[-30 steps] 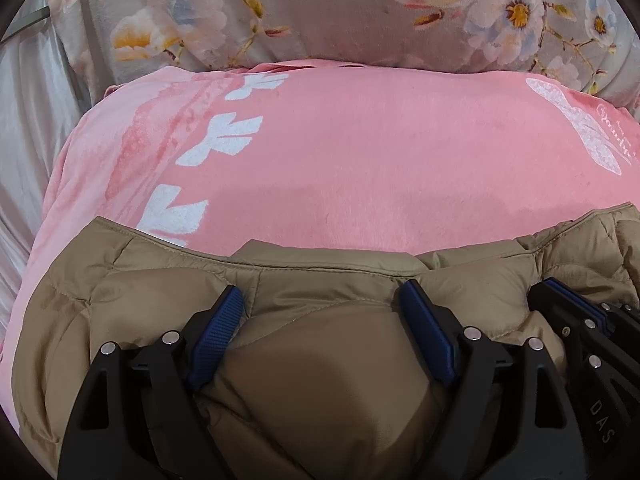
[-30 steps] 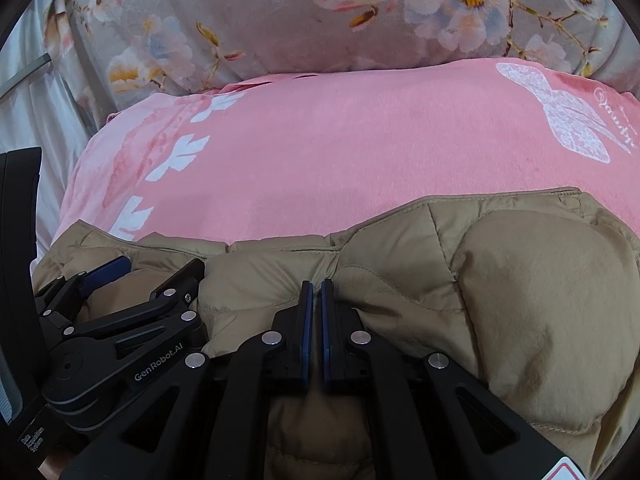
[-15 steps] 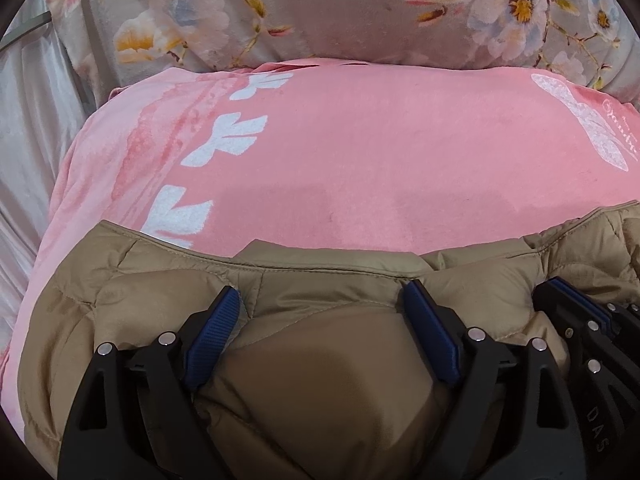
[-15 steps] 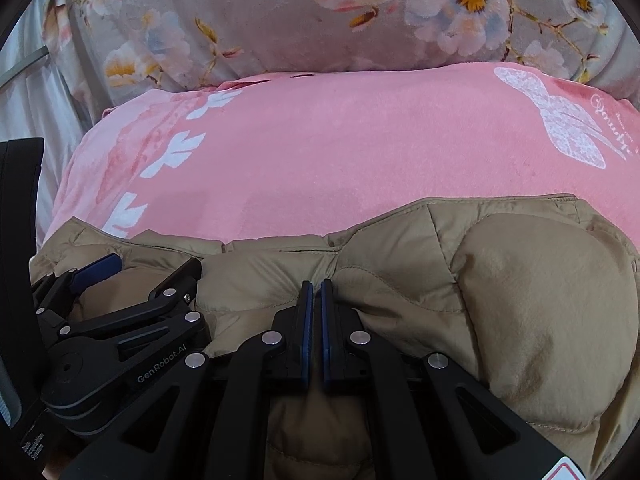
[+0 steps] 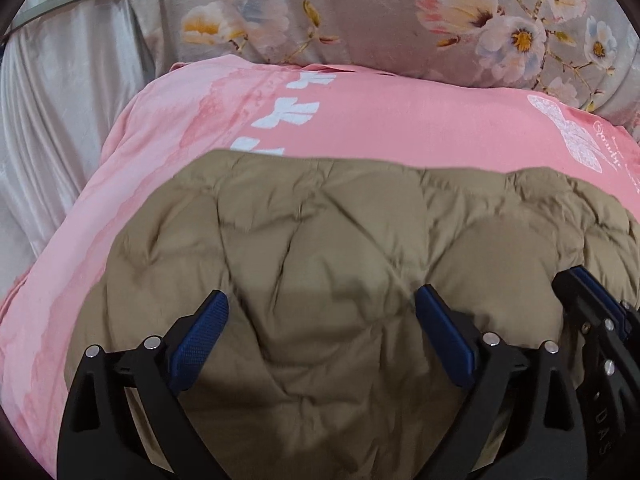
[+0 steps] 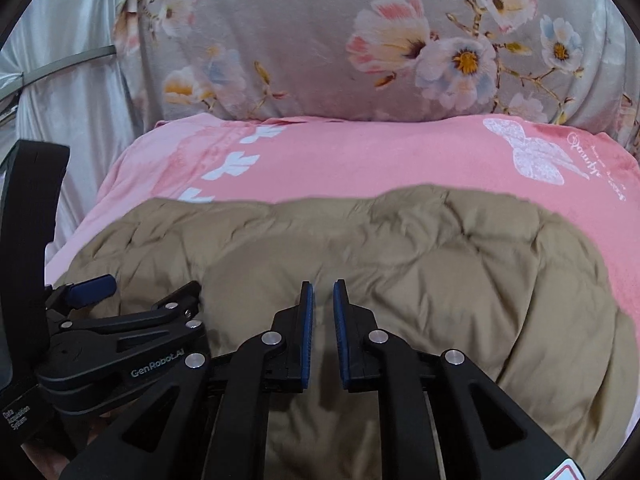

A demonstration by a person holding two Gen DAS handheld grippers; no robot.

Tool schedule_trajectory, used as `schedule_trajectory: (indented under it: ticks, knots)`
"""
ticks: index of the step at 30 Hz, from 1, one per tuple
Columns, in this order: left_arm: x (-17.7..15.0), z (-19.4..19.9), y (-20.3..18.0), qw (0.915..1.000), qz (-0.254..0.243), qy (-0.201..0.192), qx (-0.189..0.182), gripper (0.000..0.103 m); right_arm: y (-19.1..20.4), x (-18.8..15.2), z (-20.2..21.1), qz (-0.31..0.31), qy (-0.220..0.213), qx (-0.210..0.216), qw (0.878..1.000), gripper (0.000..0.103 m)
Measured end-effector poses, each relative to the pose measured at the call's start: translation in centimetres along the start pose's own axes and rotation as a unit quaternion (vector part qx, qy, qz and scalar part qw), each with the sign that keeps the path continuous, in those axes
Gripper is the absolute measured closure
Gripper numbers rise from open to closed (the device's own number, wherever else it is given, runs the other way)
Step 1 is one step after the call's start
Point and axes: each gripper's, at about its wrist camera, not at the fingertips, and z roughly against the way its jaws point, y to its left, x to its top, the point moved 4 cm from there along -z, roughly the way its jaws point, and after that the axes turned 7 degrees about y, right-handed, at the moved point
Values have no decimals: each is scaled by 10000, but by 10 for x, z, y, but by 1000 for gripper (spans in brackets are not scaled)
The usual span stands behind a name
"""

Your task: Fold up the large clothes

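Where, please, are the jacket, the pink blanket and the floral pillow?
jacket (image 5: pixel 320 240), left wrist view, quilted middle.
pink blanket (image 6: pixel 360 160), right wrist view, bare middle.
floral pillow (image 6: pixel 300 40), right wrist view, front face.

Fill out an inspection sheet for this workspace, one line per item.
Surface: pink blanket with white prints, over a bed.
Job's things: tan quilted jacket lying folded on the blanket.
Clutter: nothing seen.
Grippers: left tool open wide above the jacket, jaws have just been opening; right tool slightly open, just been opening, nothing pinched.
Cables: grey strap on the curtain; whether it is a cable is unclear.
Surroundings: floral bedding, silvery curtain.
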Motion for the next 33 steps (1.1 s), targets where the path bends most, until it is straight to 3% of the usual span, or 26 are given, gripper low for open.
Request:
schedule_trajectory:
  ticks: [6,16,33]
  knots:
    - [-13,-4,-4,9995,-47,-263,183,6,-5,-9,-9,-158,203,75,9996,91]
    - [-15,-8,-6,9990,-86,-306,327,5,13,-11,-13,352,294,-709,9964,90]
    - [-17,-8,-7,9988,-108,-301,359,5,11,-10,-14,375,314,-730,9961,90]
